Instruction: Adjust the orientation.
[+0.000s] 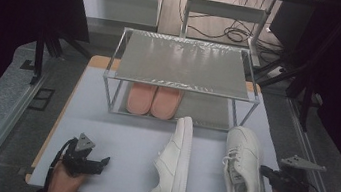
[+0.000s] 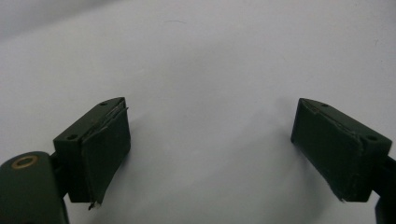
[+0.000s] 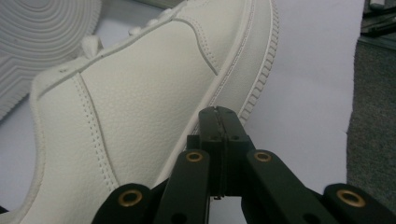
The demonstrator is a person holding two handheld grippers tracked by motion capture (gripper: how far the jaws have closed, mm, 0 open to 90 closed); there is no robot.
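Two white sneakers lie on the pale table mat. The right sneaker (image 1: 244, 169) stands upright with its laces up. The left sneaker (image 1: 175, 160) is tipped on its side. My right gripper (image 1: 265, 171) is shut with nothing between its jaws, its tip right at the outer side of the right sneaker (image 3: 135, 107), by the sole edge. Whether it touches the shoe I cannot tell. My left gripper (image 1: 104, 160) rests low at the front left of the mat, open and empty; its pads (image 2: 105, 149) stand wide apart over bare mat.
A metal two-tier shoe rack (image 1: 183, 62) stands at the back of the table, with a pair of pink slippers (image 1: 154, 99) on its lower shelf. The mat's right edge (image 3: 355, 70) drops to grey floor. Cables lie on the floor behind.
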